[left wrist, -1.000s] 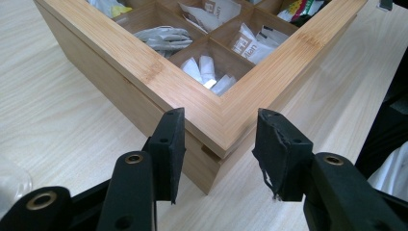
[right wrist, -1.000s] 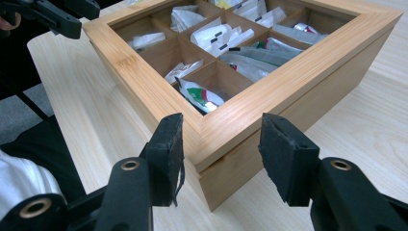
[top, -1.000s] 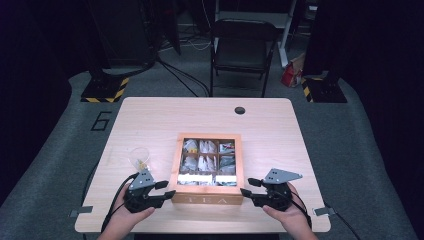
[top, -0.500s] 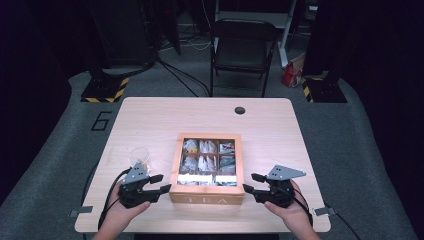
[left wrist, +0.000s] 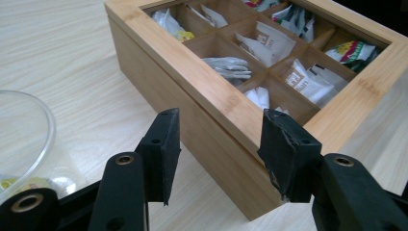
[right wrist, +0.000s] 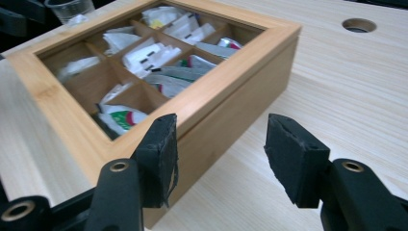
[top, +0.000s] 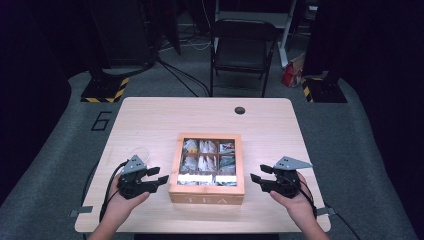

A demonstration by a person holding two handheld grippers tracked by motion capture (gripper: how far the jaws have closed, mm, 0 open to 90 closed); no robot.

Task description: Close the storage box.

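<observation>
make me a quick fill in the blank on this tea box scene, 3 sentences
The wooden box has the word ____ on its front. The left gripper and right gripper flank the box, and both hold ____. The round hole in the table lies ____ the box, toward the chair.

Missing words: TEA; nothing; beyond

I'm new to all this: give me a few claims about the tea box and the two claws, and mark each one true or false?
1. The wooden tea box sits between the left claw and the right claw. True.
2. The left claw grips a tea bag. False: its jaws are open and hold nothing.
3. The box's compartments hold tea bags. True.
4. The right claw is clamped on the box. False: it is open and off to the box's side.
5. A clear cup stands on the table. True.
</observation>
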